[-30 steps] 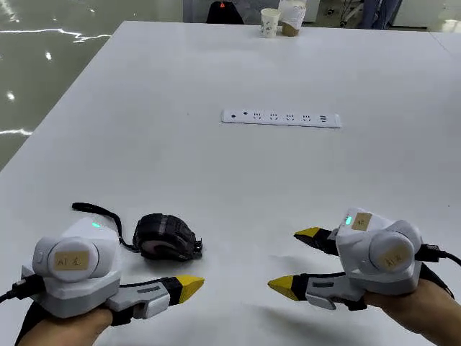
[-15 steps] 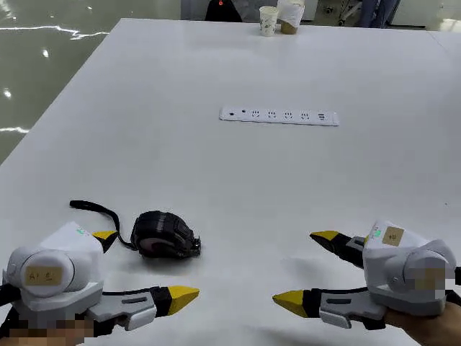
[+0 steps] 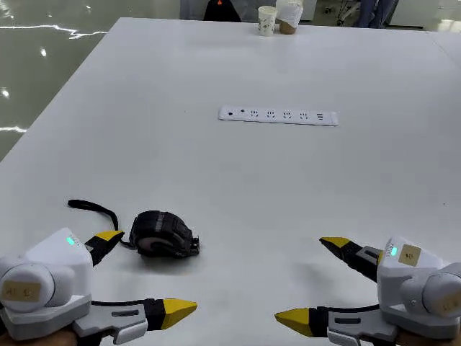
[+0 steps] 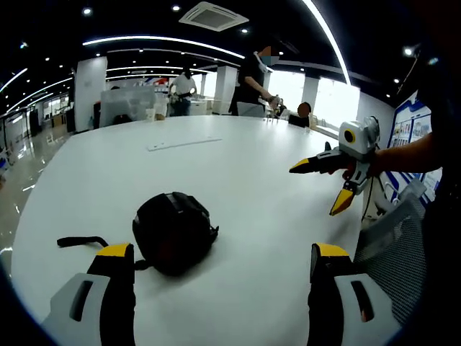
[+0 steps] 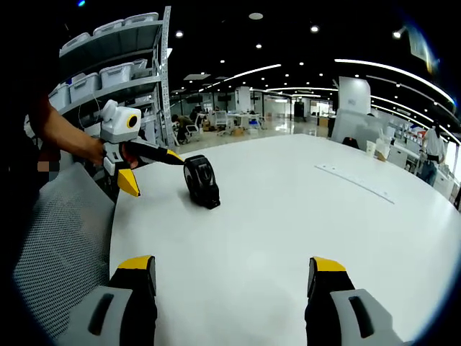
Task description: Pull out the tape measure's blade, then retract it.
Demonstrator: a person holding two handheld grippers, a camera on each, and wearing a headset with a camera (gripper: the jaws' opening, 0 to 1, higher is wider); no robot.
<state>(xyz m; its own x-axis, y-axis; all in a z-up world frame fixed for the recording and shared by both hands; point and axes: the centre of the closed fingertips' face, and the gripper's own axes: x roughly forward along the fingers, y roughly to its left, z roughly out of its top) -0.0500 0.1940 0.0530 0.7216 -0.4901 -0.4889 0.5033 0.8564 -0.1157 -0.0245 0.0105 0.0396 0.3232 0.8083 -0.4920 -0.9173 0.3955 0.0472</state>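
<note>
A black tape measure (image 3: 161, 234) with a black wrist strap (image 3: 92, 207) lies on the white table (image 3: 238, 166) near its front left. It also appears as the tape measure (image 4: 175, 231) just ahead of the left jaws and as the tape measure (image 5: 201, 181) off to the right gripper's left. My left gripper (image 3: 143, 272) is open, its yellow tips set just in front of and beside the case without touching it. My right gripper (image 3: 313, 280) stands open at the front right, nothing between its fingers. The blade is not drawn out.
A white power strip (image 3: 278, 115) lies across the table's middle. Two paper cups (image 3: 268, 20) stand at the far edge. People stand beyond the table in the left gripper view. Shelves with bins (image 5: 115, 58) rise at the left of the right gripper view.
Both grippers have drawn back toward the table's front edge and lower in the head view. The tape measure has stayed where it lay. Both grippers remain open.
</note>
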